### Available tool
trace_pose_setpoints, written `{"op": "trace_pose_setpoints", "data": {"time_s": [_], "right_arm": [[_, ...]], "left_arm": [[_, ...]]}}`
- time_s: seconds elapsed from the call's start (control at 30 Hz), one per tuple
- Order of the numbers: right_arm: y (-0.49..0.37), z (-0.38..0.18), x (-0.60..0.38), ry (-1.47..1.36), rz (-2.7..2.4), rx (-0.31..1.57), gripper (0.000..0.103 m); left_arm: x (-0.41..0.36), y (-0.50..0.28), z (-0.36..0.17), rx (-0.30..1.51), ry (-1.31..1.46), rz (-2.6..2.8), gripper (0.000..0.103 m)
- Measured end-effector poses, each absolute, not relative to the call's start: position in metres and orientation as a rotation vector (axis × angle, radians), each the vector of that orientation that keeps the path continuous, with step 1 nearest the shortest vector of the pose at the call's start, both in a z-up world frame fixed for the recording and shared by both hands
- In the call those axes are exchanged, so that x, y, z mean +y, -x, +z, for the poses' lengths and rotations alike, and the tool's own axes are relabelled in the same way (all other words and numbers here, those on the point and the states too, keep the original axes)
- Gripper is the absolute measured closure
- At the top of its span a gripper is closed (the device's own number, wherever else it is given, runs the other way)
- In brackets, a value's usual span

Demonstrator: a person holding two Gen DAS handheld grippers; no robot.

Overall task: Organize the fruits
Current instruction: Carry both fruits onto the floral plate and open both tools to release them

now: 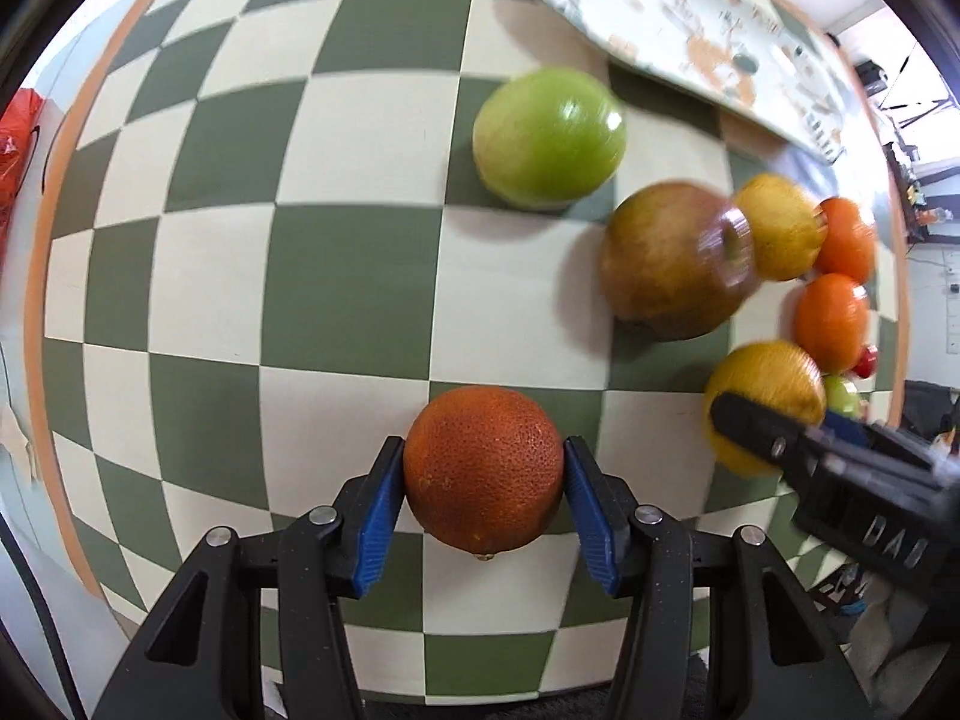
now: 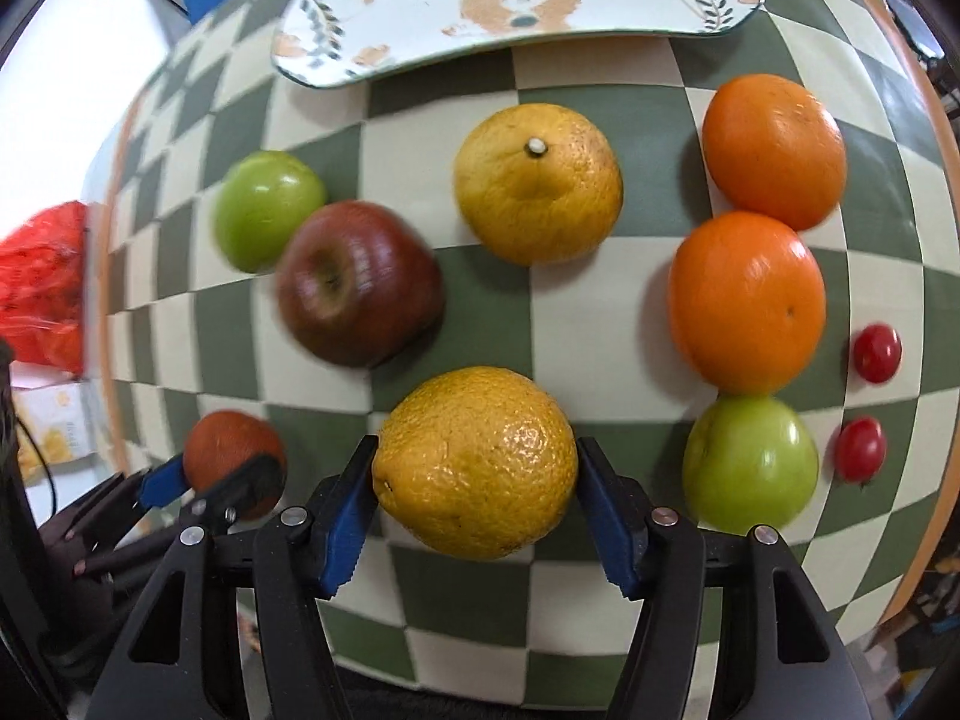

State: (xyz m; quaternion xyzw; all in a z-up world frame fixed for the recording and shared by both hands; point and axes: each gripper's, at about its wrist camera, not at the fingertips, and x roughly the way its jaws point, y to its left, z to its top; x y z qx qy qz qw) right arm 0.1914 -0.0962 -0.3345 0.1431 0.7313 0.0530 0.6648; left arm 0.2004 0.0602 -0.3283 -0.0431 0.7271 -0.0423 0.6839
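Observation:
My left gripper [image 1: 483, 444] is shut on a dark reddish orange [image 1: 483, 480], its blue pads pressing both sides. My right gripper [image 2: 477, 444] is shut on a yellow citrus [image 2: 474, 468] in the same way. In the right wrist view, a red apple [image 2: 360, 285], a green apple [image 2: 267, 210], a second yellow citrus [image 2: 537, 183], two oranges [image 2: 774, 150] [image 2: 747, 300], another green apple [image 2: 750, 462] and two cherry tomatoes [image 2: 877, 353] lie loose on the checkered cloth. The patterned plate [image 2: 516, 0] at the far edge holds no fruit.
The round table [image 1: 336, 276] wears a green and cream checkered cloth with an orange rim. A red mesh bag [image 2: 42, 282] sits off its left edge. The two grippers are close, side by side, at the near edge. The cloth's left half [image 1: 240, 180] is bare.

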Motion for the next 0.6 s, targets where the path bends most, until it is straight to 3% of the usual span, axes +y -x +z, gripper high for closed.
{"op": "trace_pose_setpoints", "data": {"time_s": [0.2,0.33,0.43,0.6], "right_arm": [[-0.203,-0.276,-0.127,-0.458,0.199,1.527,0.037],[-0.259,-0.247,-0.158,-0.463,0.197,1.418,0.037],[-0.319,-0.255,-0.168,-0.425,0.167,1.386,0.037],[-0.403,-0.29,-0.174,-0.345,0.16,1.418,0.037]], "left_arm": [[0.068,-0.234,-0.245,1.544,0.181,-0.169,0.054],[0.04,-0.291,-0.218,1.475,0.213,-0.194,0.054],[0.005,-0.346,-0.224,1.446,0.183,-0.184,0.053],[-0.007,-0.443,-0.278,1.545,0.276,-0.15,0.053]]}}
